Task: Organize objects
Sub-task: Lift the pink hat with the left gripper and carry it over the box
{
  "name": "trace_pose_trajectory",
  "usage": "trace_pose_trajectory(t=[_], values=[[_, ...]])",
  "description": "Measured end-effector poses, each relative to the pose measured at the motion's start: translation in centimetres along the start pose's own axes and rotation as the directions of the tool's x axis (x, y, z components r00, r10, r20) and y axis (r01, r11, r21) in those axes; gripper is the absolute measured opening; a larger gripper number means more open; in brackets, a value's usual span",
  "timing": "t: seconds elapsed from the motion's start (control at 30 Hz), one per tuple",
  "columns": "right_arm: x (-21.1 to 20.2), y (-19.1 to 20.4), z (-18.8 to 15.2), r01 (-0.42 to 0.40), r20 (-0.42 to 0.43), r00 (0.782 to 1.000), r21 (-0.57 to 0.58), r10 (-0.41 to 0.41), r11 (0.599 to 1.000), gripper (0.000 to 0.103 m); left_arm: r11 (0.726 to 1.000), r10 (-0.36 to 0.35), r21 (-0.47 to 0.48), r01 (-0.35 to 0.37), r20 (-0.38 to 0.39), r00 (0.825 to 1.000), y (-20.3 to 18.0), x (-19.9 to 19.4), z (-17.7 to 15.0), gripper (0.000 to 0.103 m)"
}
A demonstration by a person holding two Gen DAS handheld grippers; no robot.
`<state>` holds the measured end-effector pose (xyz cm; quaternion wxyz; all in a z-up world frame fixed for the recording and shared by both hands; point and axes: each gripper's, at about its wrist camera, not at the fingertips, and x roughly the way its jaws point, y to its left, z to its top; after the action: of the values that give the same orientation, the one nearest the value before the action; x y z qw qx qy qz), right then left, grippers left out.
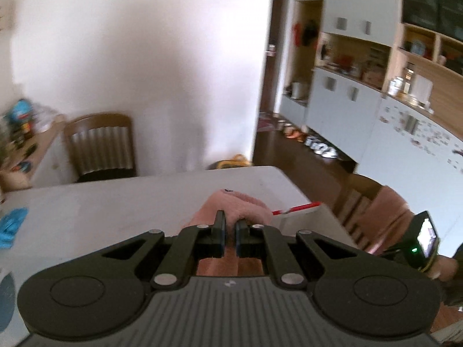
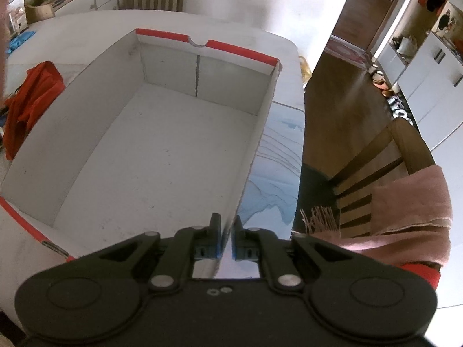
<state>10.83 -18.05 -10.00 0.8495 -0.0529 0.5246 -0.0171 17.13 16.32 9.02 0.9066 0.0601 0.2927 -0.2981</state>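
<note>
- A pink fuzzy item is clamped between the closed fingers of the left gripper, held above the white table.
- The white box, red-edged and open-topped, is seen standing on the table; its right wall is pinched by the right gripper, whose fingers are drawn together on it.
- An orange cloth is seen left of the box, just beside its wall.
- A wooden chair, draped with a pink scarf, stands right of the box, past the table's edge.

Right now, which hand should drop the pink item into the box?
Left: its tool is shut on the pink cloth; the right tool pinches the box wall.
</note>
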Motion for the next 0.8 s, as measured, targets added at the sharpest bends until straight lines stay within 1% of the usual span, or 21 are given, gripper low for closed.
trace_pose_trajectory(t=[0.07, 0.23, 0.37, 0.43, 0.5, 0.6, 0.73, 0.8], values=[[0.0, 0.1, 0.0, 0.001, 0.000, 1.000, -0.009, -0.001, 1.000, 0.005, 0.999, -0.043, 0.015, 0.043, -0.007, 0.999, -1.2, 1.0, 0.7, 0.006], [0.1, 0.2, 0.0, 0.002, -0.001, 1.000, -0.019, -0.002, 1.000, 0.005, 0.988, -0.122, 0.093, 0.125, -0.032, 0.992, -5.4, 4.1, 2.7, 0.006], [0.3, 0.3, 0.1, 0.006, 0.001, 1.000, -0.029, -0.006, 1.000, 0.005, 0.977, -0.162, 0.137, 0.166, -0.040, 0.986, -8.3, 6.4, 3.6, 0.006], [0.3, 0.2, 0.1, 0.004, 0.001, 1.000, -0.028, -0.004, 1.000, 0.005, 0.970, -0.183, 0.150, 0.190, -0.057, 0.981, -9.7, 7.8, 3.8, 0.006], [0.3, 0.1, 0.1, 0.003, 0.003, 1.000, -0.028, -0.003, 1.000, 0.005, 0.966, -0.189, 0.162, 0.201, -0.085, 0.978, -10.7, 9.3, 3.4, 0.006], [0.3, 0.3, 0.0, 0.003, 0.003, 1.000, -0.033, -0.003, 0.999, 0.005, 0.962, -0.196, 0.160, 0.220, -0.151, 0.969, -11.7, 12.3, 2.3, 0.006], [0.4, 0.3, 0.2, 0.001, -0.002, 1.000, -0.034, -0.001, 0.999, 0.005, 0.957, -0.182, 0.179, 0.228, -0.245, 0.952, -12.8, 16.2, 0.2, 0.006], [0.4, 0.2, 0.2, 0.001, -0.004, 1.000, -0.038, -0.001, 0.999, 0.005, 0.954, -0.162, 0.202, 0.223, -0.280, 0.946, -13.4, 17.8, -0.8, 0.006]])
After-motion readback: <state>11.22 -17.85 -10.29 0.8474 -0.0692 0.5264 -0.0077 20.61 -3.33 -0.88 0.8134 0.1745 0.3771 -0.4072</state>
